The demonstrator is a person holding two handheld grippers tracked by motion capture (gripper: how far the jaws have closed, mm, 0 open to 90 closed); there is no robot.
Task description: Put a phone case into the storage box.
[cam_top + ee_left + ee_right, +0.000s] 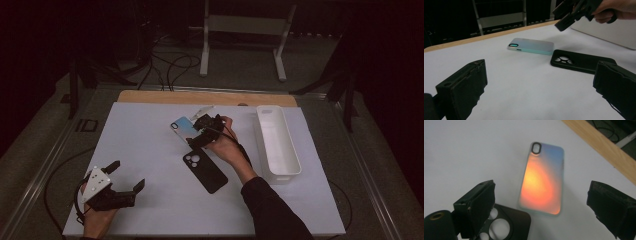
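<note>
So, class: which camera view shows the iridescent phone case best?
The right gripper view: the iridescent phone case lies whole and close, face-on, between that gripper's open fingers. The left gripper view shows it low and edge-on; in the high view, the right gripper partly covers it.

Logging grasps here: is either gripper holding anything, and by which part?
Nothing is held: the left gripper and right gripper are both open.
</note>
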